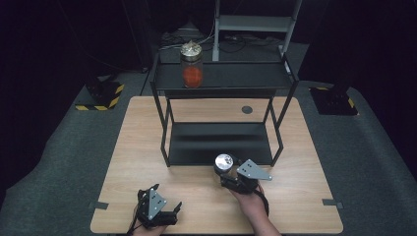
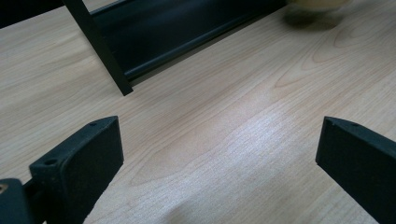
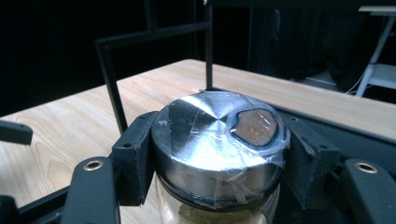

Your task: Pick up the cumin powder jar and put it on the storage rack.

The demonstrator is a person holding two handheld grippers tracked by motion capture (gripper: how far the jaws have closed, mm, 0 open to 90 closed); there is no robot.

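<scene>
A glass jar with a shiny metal lid (image 3: 217, 140) stands on the wooden table (image 1: 206, 189) just in front of the black shelf rack (image 1: 221, 142). My right gripper (image 1: 231, 173) is shut on that lid, one black pad on each side; brownish contents show through the glass below. In the high view the same jar (image 1: 223, 162) sits at the rack's front edge. A second jar with red contents (image 1: 192, 65) stands on the rack's top shelf. My left gripper (image 1: 164, 199) rests near the table's front edge, jaws wide apart over bare wood (image 2: 219, 135).
The rack's lower shelf (image 1: 219, 142) lies dark and low behind the held jar, with thin black legs (image 2: 100, 49) at its corners. A round grommet (image 1: 247, 109) sits in the table behind the rack. Dark floor surrounds the table.
</scene>
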